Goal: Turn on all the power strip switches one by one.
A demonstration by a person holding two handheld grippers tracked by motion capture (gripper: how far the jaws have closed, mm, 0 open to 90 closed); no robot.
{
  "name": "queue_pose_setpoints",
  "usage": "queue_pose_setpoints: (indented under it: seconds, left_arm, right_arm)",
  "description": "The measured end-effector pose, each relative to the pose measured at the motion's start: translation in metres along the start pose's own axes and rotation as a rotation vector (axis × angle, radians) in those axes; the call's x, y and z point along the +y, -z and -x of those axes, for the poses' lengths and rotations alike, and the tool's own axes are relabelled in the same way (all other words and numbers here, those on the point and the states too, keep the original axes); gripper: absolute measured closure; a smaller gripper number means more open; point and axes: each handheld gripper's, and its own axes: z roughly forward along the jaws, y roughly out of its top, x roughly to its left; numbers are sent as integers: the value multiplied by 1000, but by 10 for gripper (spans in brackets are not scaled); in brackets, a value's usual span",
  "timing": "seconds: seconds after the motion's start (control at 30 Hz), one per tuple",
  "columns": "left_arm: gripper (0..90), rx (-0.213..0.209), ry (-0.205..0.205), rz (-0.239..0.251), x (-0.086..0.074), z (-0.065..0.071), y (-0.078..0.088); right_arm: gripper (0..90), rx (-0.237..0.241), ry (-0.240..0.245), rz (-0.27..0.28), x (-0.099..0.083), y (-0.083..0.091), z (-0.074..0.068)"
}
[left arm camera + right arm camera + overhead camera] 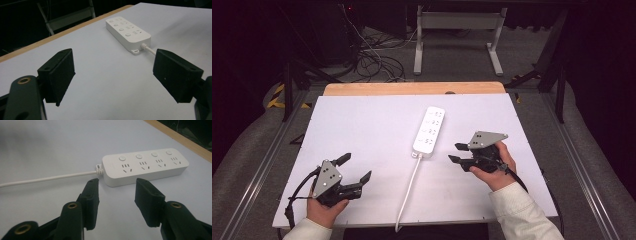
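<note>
Lying near the middle of the white table (362, 125), a white power strip (429, 131) points its long side away from the person, with four sockets and four round buttons on top. Its white cord (408, 187) leaves the near end and runs to the table's near edge. The right gripper (456, 152) sits just right of the strip's near end, jaws parted and empty, aimed at the strip's side. The left gripper (357, 167) is held well to the left of the strip and nearer the person, jaws spread wide, holding nothing. Whether either gripper touches the table is hard to tell.
</note>
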Motion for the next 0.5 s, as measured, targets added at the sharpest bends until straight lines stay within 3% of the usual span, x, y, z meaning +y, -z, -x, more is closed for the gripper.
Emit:
queue_pose_setpoints:
  seconds: [0.27,0.4,0.5]
  left_arm:
    - [180,-1,1,0,0,0,1]
    - [180,0,-2,0,0,0,0]
    - [182,-1,-3,0,0,0,0]
  right_arm:
    - [605,-14,-14,6,12,-10,2]
    - [802,-5,-27,-4,14,-12,1]
    - [884,8,-14,-23,20,-13,0]
